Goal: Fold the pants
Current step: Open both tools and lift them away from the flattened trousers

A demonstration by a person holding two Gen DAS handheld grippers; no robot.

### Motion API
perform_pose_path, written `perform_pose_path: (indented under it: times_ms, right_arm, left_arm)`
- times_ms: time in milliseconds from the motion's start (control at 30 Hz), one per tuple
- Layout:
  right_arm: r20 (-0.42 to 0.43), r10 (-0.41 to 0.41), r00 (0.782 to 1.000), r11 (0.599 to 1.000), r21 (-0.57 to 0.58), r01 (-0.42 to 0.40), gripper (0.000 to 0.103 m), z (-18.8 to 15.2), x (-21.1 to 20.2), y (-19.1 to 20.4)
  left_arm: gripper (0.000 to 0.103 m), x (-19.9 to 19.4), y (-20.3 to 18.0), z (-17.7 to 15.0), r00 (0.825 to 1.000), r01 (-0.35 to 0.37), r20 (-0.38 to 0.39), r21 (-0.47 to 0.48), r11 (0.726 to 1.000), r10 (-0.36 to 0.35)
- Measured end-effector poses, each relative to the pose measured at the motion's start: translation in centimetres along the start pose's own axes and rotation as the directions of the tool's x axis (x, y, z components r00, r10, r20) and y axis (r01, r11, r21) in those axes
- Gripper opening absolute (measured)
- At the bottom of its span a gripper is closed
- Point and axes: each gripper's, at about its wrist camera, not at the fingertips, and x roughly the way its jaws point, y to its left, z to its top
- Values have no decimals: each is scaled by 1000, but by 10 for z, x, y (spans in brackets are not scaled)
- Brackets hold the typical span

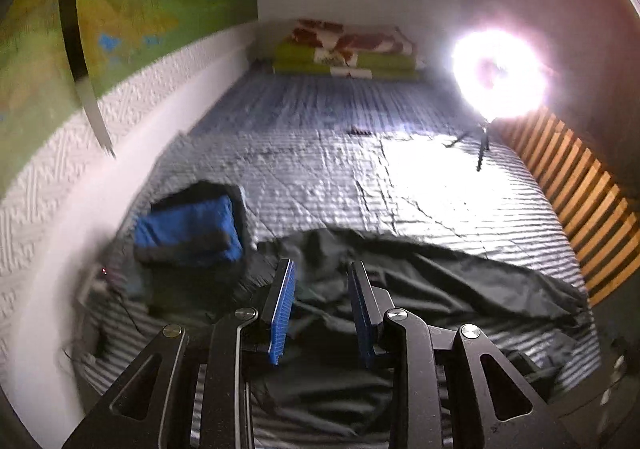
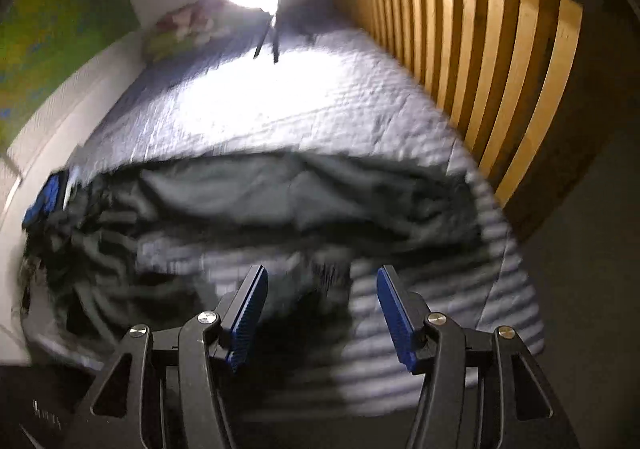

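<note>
The dark grey pants (image 1: 432, 281) lie spread and rumpled across the near part of the striped bed cover (image 1: 340, 153). In the right wrist view the pants (image 2: 280, 193) stretch from left to right, bunched at the left end. My left gripper (image 1: 321, 265) hovers above the pants' left part, its blue pads apart with nothing between them. Over the near edge of the pants my right gripper (image 2: 321, 271) stands wider open and also holds nothing. Both views are blurred by motion.
A folded blue and black garment (image 1: 188, 225) rests by the white wall (image 1: 60, 177) at the left. A bright ring light (image 1: 500, 73) on a small tripod stands on the bed's far right. Wooden slats (image 2: 480, 49) run along the right side. Pillows (image 1: 348, 49) are stacked at the far end.
</note>
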Motion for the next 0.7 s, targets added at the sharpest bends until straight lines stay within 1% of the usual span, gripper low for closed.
perform_pose_path:
  times_ms: [100,167,233,300,400,467,500,567,600,700]
  right_arm:
    - [69,-13,998,1000,-14,14,53,45,-5,9]
    - [103,4,995,998,-57,2,53,76,-8,23]
    - [117,9,993,994,-112,5,53,105,-7,46]
    - [129,-3,992,991,-134,20,53,122,-5,66]
    - [125,-15,992,991,-133,31,53,143,1,94]
    - [124,-37,992,992,-115,51,53,158,2,110]
    - [135,-54,989,991,-112,70,53,164,0,116]
    - [175,-97,980,985,-121,119,53,177,-15,128]
    - [208,-114,971,983,-122,141,53,183,-28,134]
    - [275,-113,955,982,-114,150,53,196,-64,137]
  left_arm:
    - [30,-4,4,11,1000,-4,22,2,1000,4]
    - [30,-3,6,13,1000,0,27,15,1000,-1]
    - [30,1,8,11,1000,-9,29,28,1000,8]
    - [30,10,14,10,1000,-6,19,29,1000,5]
    - [30,25,28,10,1000,8,13,-1,1000,-8]
    - [30,31,38,14,1000,17,21,-19,1000,-16]
    - [30,30,43,20,999,8,37,-19,1000,-7]
    - [30,28,52,28,998,-10,61,-13,1000,11]
    - [30,26,57,35,997,-13,72,-13,1000,14]
    - [30,9,82,48,992,-8,126,-41,999,13]
